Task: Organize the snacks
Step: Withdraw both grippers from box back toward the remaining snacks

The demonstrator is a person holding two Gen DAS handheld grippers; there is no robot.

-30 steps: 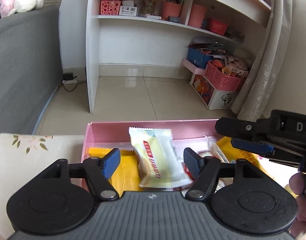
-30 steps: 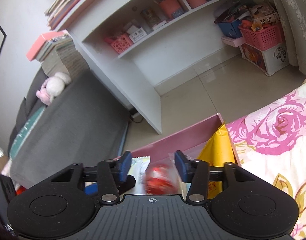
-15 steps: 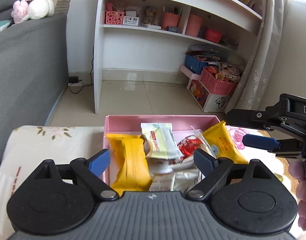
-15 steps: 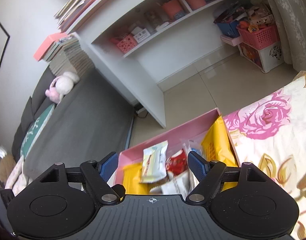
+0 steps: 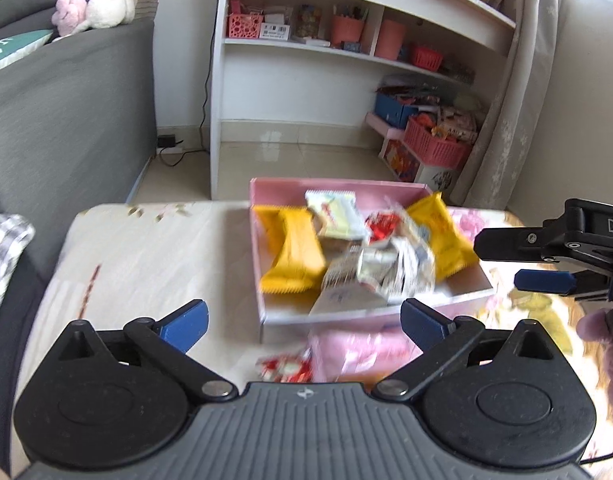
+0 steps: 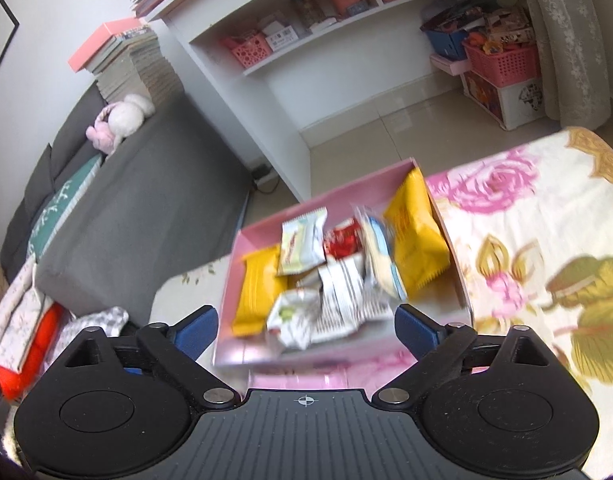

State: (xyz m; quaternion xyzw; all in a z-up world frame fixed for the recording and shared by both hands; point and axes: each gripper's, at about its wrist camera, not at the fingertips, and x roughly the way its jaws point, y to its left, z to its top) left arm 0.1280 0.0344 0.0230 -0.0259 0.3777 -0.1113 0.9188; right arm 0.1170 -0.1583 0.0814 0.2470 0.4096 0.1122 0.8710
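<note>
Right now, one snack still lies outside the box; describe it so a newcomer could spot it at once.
Find the pink box on the floral cloth. Just in front of its near wall lies a small red-and-white packet, alone on the cloth; every other snack sits inside the box.

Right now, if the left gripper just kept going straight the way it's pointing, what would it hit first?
Probably the near wall of the pink box, with a red snack packet lying just short of it. The left gripper is opening, empty; depth is unclear.
</note>
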